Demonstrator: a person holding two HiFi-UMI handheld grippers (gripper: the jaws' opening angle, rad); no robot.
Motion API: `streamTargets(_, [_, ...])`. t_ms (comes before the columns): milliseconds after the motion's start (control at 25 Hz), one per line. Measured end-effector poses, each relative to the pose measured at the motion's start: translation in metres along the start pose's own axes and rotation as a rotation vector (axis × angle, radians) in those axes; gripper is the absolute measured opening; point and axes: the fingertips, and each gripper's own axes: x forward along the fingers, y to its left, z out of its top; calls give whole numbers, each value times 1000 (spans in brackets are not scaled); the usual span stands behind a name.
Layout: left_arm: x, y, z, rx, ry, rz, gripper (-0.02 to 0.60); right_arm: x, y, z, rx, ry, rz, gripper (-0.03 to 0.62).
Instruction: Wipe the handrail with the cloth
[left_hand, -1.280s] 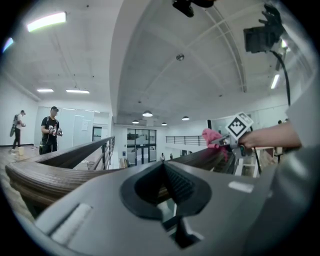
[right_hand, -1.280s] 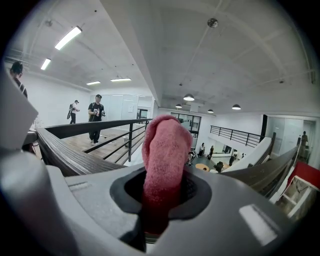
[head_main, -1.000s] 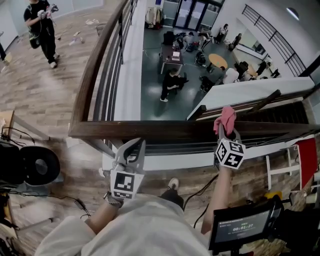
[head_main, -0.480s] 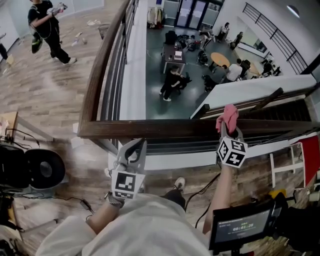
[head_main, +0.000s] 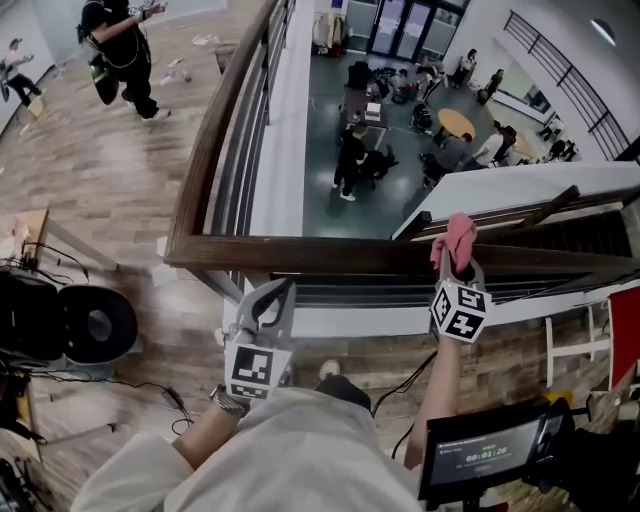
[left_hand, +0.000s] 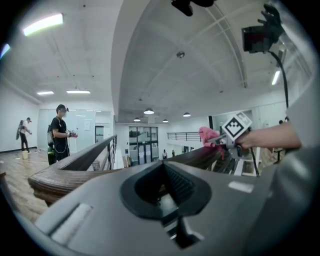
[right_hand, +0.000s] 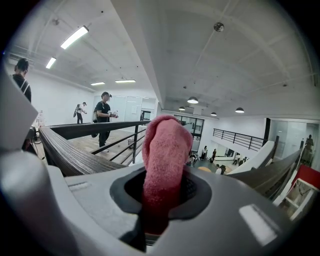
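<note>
The right gripper (head_main: 456, 265) was clenched on the pink terry cloth (head_main: 459, 236), held against the dark brown wooden handrail (head_main: 320, 255) at two o'clock in the head view. The left gripper (head_main: 278, 292), at six o'clock just below the rail, was clenched on nothing.

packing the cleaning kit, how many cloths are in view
1. The pink cloth is clamped in the right claw, at the wooden handrail. The left claw is empty. More cloths may lie outside the views.
</note>
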Motion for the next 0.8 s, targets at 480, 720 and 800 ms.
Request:
streamTargets(480, [1,-30,4,19,19,101,8,-1,18,2,-17,-11,50,69])
streamTargets(720, [2,-39,10,53,13,128,8,2,23,3,-46,-14,58,69])
streamTargets(800, [4,-38,14,81,10,134,8,3,22,4,-57,-15,57,69])
